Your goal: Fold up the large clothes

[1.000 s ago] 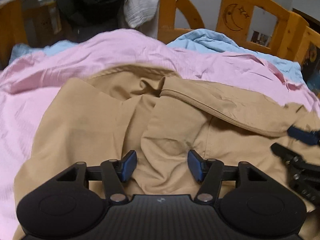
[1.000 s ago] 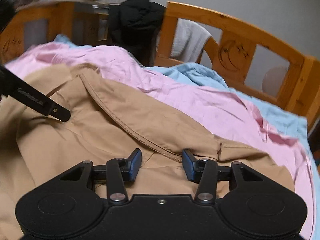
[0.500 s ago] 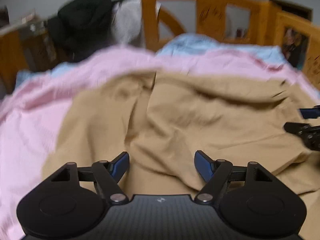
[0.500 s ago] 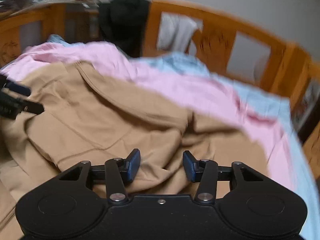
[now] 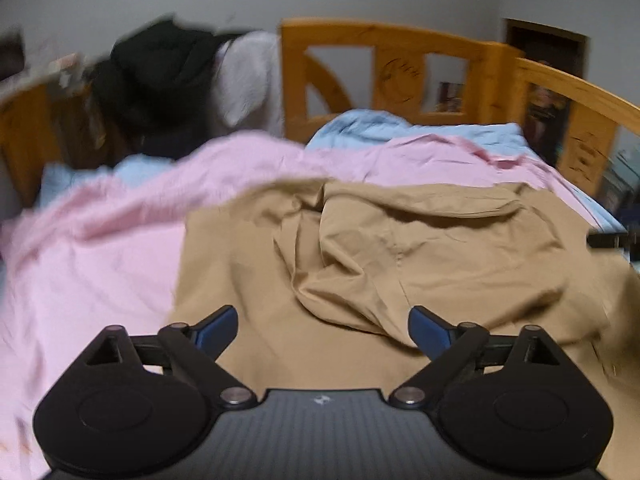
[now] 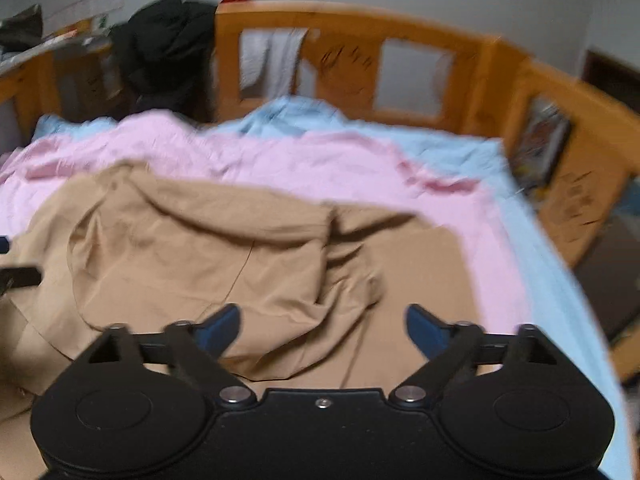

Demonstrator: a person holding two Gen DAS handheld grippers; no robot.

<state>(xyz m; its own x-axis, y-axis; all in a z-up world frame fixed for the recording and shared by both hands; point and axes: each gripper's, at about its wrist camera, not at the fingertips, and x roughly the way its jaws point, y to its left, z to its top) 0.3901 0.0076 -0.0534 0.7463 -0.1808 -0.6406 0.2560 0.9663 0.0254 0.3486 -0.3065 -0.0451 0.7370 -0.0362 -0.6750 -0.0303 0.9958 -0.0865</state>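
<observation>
A large tan hooded jacket (image 5: 400, 264) lies spread on the pink sheet (image 5: 92, 252), its hood bunched in the middle; it also shows in the right wrist view (image 6: 208, 264). My left gripper (image 5: 323, 330) is open wide and empty, held above the jacket's near part. My right gripper (image 6: 323, 330) is open wide and empty above the jacket's right side. The right gripper's tip shows at the right edge of the left wrist view (image 5: 612, 240); the left gripper's tip shows at the left edge of the right wrist view (image 6: 16, 274).
A wooden bed frame (image 5: 400, 72) rings the bed at the back and right. A light blue sheet (image 6: 460, 152) lies beyond the pink one. Black clothes (image 5: 160, 76) and a white garment (image 5: 248, 80) hang over the rail at the back left.
Both grippers have let go of the jacket, opened wider and pulled back and up. The hood now lies bunched on the jacket's middle.
</observation>
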